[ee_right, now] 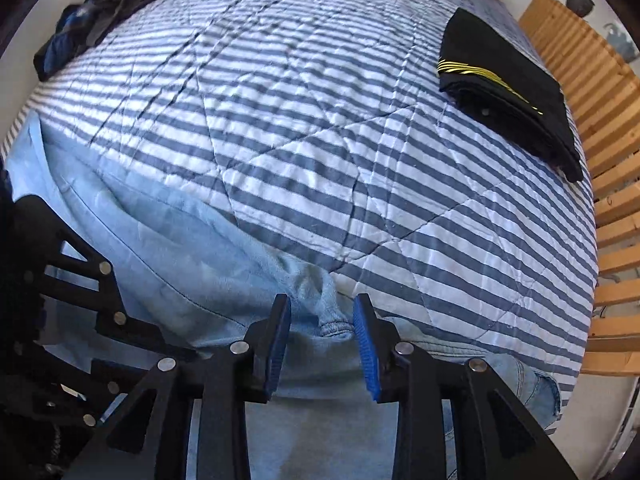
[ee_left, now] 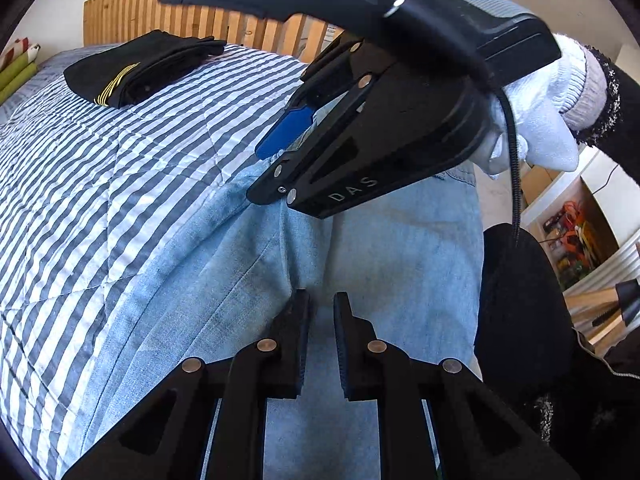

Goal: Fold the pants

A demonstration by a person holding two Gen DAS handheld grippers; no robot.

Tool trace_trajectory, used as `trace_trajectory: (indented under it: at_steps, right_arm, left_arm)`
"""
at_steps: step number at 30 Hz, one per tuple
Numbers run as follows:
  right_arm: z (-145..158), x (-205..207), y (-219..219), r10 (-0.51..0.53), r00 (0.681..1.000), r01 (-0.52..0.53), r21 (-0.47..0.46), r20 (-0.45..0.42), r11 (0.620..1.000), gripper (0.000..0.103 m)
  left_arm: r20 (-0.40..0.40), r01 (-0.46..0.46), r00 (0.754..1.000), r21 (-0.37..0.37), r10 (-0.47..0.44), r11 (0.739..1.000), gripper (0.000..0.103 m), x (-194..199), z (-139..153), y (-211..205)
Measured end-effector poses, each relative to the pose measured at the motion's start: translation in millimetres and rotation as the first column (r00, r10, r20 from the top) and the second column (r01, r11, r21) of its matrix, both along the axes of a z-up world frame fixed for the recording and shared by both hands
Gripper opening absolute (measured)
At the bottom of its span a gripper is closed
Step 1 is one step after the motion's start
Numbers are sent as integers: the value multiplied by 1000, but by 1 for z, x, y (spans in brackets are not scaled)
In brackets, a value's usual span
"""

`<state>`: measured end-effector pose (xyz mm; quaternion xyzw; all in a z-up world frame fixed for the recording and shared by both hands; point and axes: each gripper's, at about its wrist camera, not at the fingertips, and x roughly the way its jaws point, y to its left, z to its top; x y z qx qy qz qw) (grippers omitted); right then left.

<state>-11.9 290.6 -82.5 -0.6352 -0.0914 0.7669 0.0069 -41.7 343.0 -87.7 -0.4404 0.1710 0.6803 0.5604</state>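
Light blue jeans [ee_left: 380, 248] lie flat along the near edge of the striped quilt [ee_left: 100, 180]. My left gripper [ee_left: 322, 308] points down onto them with its jaws nearly together, and denim fills the narrow gap. My right gripper [ee_right: 322, 328] hangs over a bunched edge of the jeans [ee_right: 332, 312]. Its blue pads [ee_right: 366, 344] stand apart, with the fold loose between them. In the left wrist view the right gripper [ee_left: 264, 172] is just beyond, held by a white-gloved hand [ee_left: 552, 100]. The left gripper's black linkage [ee_right: 100, 312] shows at the left of the right wrist view.
A folded black garment with yellow stripes [ee_right: 508, 92] lies at the far right of the bed, by a slatted wooden headboard [ee_right: 608, 184]. Dark clothes [ee_right: 92, 16] are heaped at the far left corner. Shelves with small items [ee_left: 576, 236] stand beside the bed.
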Motion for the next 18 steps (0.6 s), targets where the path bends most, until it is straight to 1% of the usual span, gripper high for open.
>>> trace_trajectory:
  at_steps: [2,3,4,5,6,7,9,11,12,14,15,16,18]
  right_arm:
    - [-8,-5,4,-16,1000,15,56,20,998,29]
    - [-10,-9,8,-24,1000,23,73,6,997,28]
    - [-8,-17,15,-45,998,48,100,-33,994,26]
    - [-2,-25,28,-103,990,112,87,-96,990,27]
    - [6,-30,40,-168,975,171,10,-143,985,29]
    - [12,-32,49,-222,962,214,-63,-159,975,29]
    - [22,-29,55,-242,954,214,-162,-180,963,34]
    - [31,-23,63,-260,947,206,-263,-189,942,38]
    - [35,-20,67,-280,940,220,-278,-198,935,38]
    - [49,-13,72,-326,909,264,-249,-258,932,38]
    - [53,-5,76,-348,894,278,-261,-283,924,38]
    - [56,1,77,-367,884,285,-289,-290,914,38]
    - [48,14,73,-373,892,269,-365,-254,891,38]
  left_arm:
    - [-49,-37,998,-7,37,999,13,-3,3,-3]
    - [-61,-63,996,2,63,998,14,-6,6,-6]
    - [-57,-94,994,12,95,995,17,-11,9,-11]
    - [-54,-121,991,25,122,992,22,-16,12,-17]
    - [-63,-147,987,43,149,988,23,-20,16,-23]
    - [-71,-168,983,59,172,984,23,-23,20,-29]
    - [-58,-182,981,65,185,981,23,-32,21,-38]
    - [-42,-202,978,41,204,979,23,-43,14,-42]
    - [-28,-212,977,19,212,977,23,-48,7,-43]
    - [38,-225,974,-14,225,974,23,-54,-9,-47]
    - [68,-224,972,-26,225,974,25,-56,-17,-50]
    - [76,-227,970,-34,229,973,25,-56,-21,-52]
    - [57,-229,971,-33,231,973,25,-49,-20,-56]
